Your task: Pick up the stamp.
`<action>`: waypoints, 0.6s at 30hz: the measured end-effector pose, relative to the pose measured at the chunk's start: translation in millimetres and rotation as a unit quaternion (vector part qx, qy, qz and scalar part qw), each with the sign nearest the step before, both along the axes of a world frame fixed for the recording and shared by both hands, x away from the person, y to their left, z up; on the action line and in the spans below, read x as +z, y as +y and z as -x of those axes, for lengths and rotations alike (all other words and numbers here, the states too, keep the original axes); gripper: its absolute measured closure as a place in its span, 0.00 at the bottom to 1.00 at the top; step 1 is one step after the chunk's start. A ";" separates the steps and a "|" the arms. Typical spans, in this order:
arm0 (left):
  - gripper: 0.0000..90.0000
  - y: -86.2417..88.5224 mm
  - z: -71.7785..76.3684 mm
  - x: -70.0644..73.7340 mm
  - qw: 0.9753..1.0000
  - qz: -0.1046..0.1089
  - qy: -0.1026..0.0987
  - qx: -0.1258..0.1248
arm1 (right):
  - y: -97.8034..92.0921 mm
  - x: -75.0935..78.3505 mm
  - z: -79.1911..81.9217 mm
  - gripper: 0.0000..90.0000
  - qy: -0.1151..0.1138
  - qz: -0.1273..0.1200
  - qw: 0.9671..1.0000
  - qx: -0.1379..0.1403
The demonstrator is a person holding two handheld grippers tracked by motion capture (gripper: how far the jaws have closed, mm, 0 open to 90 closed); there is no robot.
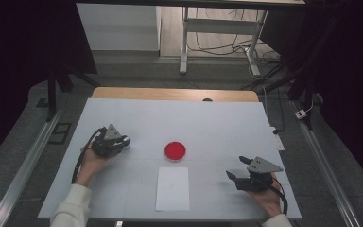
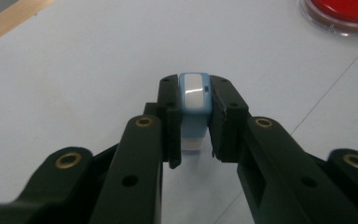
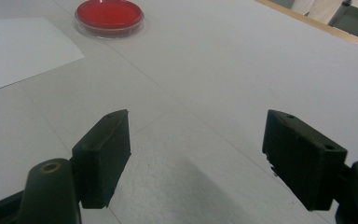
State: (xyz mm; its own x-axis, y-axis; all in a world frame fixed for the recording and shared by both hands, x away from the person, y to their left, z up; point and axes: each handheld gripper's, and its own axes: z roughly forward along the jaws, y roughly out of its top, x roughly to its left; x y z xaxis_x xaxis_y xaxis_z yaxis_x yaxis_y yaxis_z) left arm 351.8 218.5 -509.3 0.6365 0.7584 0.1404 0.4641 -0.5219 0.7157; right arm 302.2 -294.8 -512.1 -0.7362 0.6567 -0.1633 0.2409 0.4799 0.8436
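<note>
The left gripper point(image 2: 193, 123) has its jaws clamped on a small blue stamp point(image 2: 194, 93) (left of the red ink pad point(image 1: 175, 151)); inking and stamping the paper point(image 1: 172, 188) remain, and the right gripper point(image 3: 198, 158) waits, jaws apart.

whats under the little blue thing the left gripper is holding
The left gripper is shut on the blue stamp. Below its blue top a white lower part shows, with the white table beneath. Whether its base touches the table cannot be told; the jaws hide its sides.

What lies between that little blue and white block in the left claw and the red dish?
Nothing visible. The left gripper clamps the block, and only bare white table stretches between it and the red dish.
</note>
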 end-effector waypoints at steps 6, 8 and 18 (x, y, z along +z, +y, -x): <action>0.83 0.1 1.4 4.4 1.000 0.015 -0.002 0.003 | 0.2 -0.2 -0.2 0.25 0.000 0.002 1.000 0.002; 0.83 0.1 2.2 7.8 1.000 0.026 -0.003 0.003 | 0.2 -0.2 -0.1 0.25 0.000 0.002 1.000 0.000; 0.83 -8.3 7.4 23.6 0.999 0.052 -0.010 -0.003 | 0.4 -0.3 0.0 0.25 0.000 0.004 1.000 0.002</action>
State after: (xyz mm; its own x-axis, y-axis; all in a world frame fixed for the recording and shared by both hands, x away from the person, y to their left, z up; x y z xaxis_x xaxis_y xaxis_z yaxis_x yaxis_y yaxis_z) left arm 344.4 210.3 -485.7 0.6391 0.7655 0.0740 0.4454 -0.4469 0.7758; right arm 302.2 -294.4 -512.5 -0.7388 0.6524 -0.1689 0.2386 0.4877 0.8398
